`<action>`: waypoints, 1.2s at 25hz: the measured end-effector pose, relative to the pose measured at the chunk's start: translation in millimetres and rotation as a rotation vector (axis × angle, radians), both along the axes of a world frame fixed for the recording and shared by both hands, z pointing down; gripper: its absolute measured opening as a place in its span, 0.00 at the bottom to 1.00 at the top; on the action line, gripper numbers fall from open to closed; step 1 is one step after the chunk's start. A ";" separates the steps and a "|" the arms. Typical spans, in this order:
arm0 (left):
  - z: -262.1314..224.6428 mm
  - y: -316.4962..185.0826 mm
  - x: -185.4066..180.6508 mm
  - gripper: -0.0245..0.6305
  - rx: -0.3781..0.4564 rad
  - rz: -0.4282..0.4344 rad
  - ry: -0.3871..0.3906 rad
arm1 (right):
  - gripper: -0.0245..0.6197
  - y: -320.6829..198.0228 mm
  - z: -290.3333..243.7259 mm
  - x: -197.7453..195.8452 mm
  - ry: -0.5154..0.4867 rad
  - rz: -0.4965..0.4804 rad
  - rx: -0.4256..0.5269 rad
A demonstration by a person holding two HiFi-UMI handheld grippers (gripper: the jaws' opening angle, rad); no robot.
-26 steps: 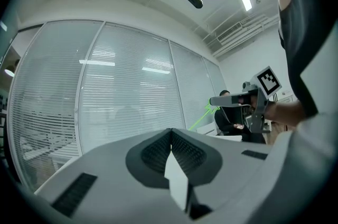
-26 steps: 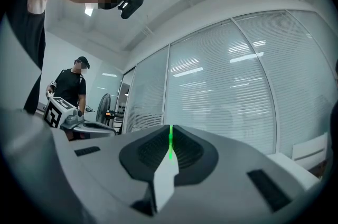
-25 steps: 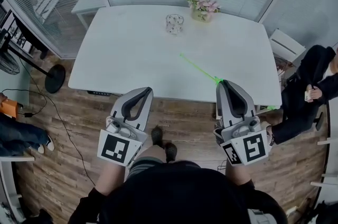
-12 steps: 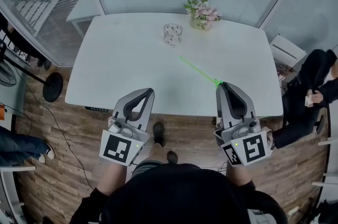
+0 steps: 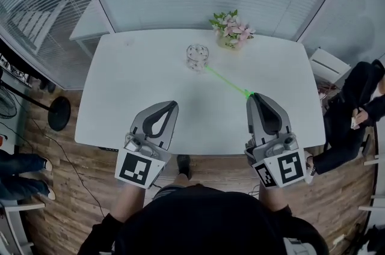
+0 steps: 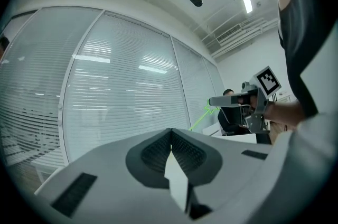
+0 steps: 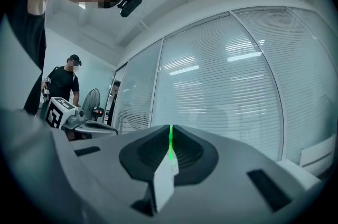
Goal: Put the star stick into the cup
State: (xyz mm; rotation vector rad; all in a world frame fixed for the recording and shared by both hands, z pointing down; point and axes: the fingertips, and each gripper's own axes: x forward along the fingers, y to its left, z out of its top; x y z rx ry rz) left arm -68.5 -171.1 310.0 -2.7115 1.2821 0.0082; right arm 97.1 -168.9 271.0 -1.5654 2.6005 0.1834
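Note:
A thin green star stick (image 5: 225, 80) runs from my right gripper (image 5: 251, 95) up and left toward a clear glass cup (image 5: 197, 57) on the white table (image 5: 144, 73). Its far tip lies close beside the cup in the head view. The right gripper is shut on the stick, whose green line shows between the pads (image 7: 170, 145). My left gripper (image 5: 171, 104) hovers over the table's near edge, shut with nothing in it. In the left gripper view the right gripper (image 6: 214, 102) and the green star stick (image 6: 200, 118) show at the right.
A small pot of pink flowers (image 5: 232, 29) stands right of the cup at the table's back. Window blinds rise behind the table. A seated person (image 5: 355, 109) is at the right, a fan base (image 5: 58, 113) at the left on the wooden floor.
The view has moved closer to the table. The stick's tip has drawn nearer the cup. Both grippers now hang over the table's near edge.

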 end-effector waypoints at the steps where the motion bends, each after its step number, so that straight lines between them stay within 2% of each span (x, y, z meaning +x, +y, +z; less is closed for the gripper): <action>1: -1.7 -6.6 -1.0 0.06 0.001 0.004 -0.001 | 0.07 -6.2 -1.6 -1.3 0.000 0.002 0.002; 11: -8.6 -71.6 -11.3 0.06 0.007 0.049 0.003 | 0.07 -65.5 -4.3 -13.7 -0.003 0.038 -0.004; 21: -0.1 -122.0 -14.8 0.06 -0.025 0.091 0.001 | 0.07 -110.7 -0.3 -18.4 -0.004 0.072 -0.014; 30: 4.8 -135.0 -3.3 0.06 -0.042 0.030 0.010 | 0.07 -131.1 14.3 -8.9 0.006 0.007 -0.055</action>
